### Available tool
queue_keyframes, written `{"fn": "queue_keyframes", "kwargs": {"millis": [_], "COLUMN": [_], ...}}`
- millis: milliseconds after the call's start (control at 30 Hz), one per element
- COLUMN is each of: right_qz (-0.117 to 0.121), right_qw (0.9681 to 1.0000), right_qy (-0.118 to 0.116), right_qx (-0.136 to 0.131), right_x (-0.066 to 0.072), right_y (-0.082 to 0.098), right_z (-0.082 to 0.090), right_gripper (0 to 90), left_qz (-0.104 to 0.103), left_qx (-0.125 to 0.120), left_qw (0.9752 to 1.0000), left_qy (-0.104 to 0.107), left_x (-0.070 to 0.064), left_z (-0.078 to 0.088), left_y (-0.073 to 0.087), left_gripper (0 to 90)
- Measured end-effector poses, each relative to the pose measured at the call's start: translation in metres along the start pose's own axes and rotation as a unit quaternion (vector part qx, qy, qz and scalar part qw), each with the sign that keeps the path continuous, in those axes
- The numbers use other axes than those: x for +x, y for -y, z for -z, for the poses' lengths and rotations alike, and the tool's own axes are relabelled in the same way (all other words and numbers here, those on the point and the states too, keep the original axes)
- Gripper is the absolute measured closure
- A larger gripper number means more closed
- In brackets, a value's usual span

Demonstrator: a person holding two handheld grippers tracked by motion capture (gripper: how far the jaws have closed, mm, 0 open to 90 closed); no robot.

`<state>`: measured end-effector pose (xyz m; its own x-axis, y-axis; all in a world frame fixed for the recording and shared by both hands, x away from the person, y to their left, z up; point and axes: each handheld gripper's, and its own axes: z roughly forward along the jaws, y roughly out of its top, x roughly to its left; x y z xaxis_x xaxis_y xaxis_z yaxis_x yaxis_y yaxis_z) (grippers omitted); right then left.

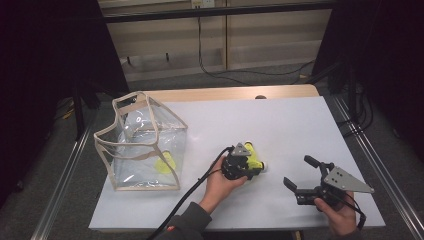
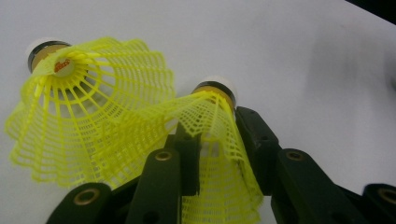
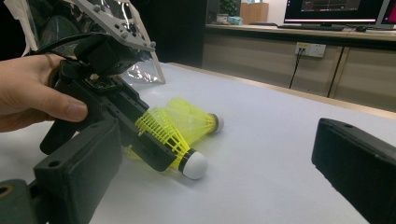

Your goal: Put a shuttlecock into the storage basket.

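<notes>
White desk carries two light, springy shuttlecocks; left hand-held gripper pinches one shuttlecock by its soft, crushable skirt, right hand-held gripper spread wide

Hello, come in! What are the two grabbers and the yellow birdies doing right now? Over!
Left gripper shut on near shuttlecock, skirt squeezed. Right gripper open, holding nothing. Second shuttlecock lies loose alongside, skirts overlapping. Clear bag stands left, path open.
</notes>
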<state>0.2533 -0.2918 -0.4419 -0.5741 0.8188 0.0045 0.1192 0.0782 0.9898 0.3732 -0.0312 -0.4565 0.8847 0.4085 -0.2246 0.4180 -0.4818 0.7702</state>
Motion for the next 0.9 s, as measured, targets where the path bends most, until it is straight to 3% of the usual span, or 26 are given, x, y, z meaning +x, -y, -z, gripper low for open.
{"fn": "queue_keyframes", "kwargs": {"millis": [367, 900], "right_qz": [0.001, -0.001], "right_qw": [1.0, 1.0], "right_qy": [0.001, 0.002], "right_qx": [0.0, 0.0], "right_x": [-0.0002, -0.0013], "right_y": [0.0, 0.0001], "right_z": [0.0001, 0.001], "right_gripper": [1.5, 1.5], "left_qz": [0.003, 0.014], "left_qx": [0.007, 0.011], "left_qw": [0.9999, 0.9996], "left_qy": [0.01, 0.022], "left_x": [-0.0001, -0.0036], "left_z": [0.0027, 0.0086], "left_y": [-0.0008, -0.0022], "left_gripper": [82.4, 85.8]}}
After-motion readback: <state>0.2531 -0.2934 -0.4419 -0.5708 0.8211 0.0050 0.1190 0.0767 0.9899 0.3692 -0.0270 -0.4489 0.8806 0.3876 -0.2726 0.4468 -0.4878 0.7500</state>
